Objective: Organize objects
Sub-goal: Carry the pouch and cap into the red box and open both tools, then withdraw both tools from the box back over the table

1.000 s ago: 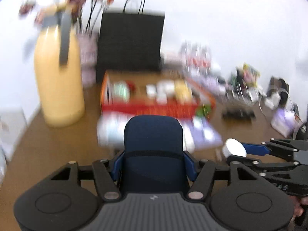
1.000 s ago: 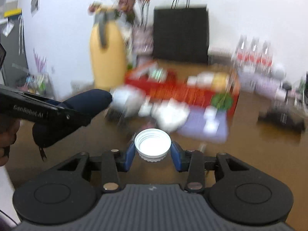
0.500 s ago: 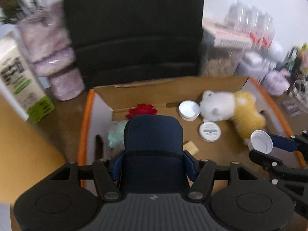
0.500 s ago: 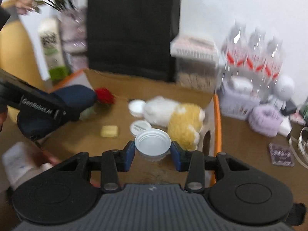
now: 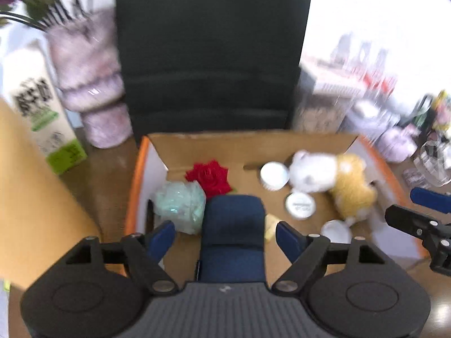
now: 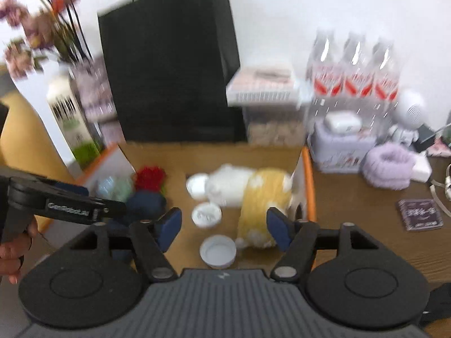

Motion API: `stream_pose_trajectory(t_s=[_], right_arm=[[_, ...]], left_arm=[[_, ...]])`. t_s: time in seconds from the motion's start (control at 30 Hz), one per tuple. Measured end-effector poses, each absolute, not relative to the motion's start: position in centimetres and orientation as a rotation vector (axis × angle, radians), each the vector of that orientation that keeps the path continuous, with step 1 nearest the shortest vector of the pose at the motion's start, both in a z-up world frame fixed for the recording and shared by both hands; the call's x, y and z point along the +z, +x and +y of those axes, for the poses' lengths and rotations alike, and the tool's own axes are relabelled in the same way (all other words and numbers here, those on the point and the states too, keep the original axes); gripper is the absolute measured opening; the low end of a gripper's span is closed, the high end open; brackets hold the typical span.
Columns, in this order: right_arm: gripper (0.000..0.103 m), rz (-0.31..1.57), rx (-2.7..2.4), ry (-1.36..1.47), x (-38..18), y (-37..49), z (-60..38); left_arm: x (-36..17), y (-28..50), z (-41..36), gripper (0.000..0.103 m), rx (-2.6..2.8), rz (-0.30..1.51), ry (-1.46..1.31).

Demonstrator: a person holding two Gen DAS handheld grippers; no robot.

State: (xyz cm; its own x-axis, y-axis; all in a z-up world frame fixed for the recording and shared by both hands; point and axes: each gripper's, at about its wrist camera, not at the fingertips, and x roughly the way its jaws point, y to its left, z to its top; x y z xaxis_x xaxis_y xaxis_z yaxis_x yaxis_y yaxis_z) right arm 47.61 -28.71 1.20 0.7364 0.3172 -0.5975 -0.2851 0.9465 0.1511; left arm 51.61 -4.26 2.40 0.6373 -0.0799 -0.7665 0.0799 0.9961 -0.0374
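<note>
Nearest the left wrist camera, the left gripper (image 5: 225, 235) had its jaws opening, both blue pads standing clear of the dark blue pouch (image 5: 233, 225) between them, which lay inside the cardboard box (image 5: 214, 140). The right gripper (image 6: 224, 226) was likewise opening, with the white cap (image 6: 218, 251) lying open side up on the box floor between its pads and touched by neither.

Just beyond the pouch sat a pale green mesh bundle (image 5: 180, 207) against the box's left wall, and behind it a red fabric rose (image 5: 210, 178). A small yellow block (image 5: 270, 225) showed beside the pouch. Further in lay a round tin (image 5: 300, 205) and a white lid (image 5: 274, 175), next to a white and yellow plush toy (image 5: 332, 181) lying on its side near the box's right wall.

Behind the box stood a black paper bag (image 6: 169, 64) on the counter (image 6: 366, 205), with a carton (image 5: 42, 118) to its left and three water bottles (image 6: 355, 67) to its right. A purple scrunchie (image 6: 390, 170) lay right of the box.
</note>
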Motion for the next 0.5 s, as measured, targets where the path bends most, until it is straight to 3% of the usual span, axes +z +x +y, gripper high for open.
stream_pose_trajectory(t_s=[0.13, 0.3, 0.5], right_arm=[[0.079, 0.604, 0.343, 0.024, 3.8, 42.4, -29.5], [0.103, 0.439, 0.387, 0.013, 4.5, 30.5, -31.1], [0.103, 0.490, 0.383, 0.144, -0.2, 17.5, -33.1]], left_arm=[[7.0, 45.6, -3.3, 0.084, -0.101, 0.767, -0.028], [9.2, 32.2, -2.3, 0.095, -0.160, 0.528, -0.058], [4.6, 17.6, -3.1, 0.103, -0.241, 0.460, -0.063]])
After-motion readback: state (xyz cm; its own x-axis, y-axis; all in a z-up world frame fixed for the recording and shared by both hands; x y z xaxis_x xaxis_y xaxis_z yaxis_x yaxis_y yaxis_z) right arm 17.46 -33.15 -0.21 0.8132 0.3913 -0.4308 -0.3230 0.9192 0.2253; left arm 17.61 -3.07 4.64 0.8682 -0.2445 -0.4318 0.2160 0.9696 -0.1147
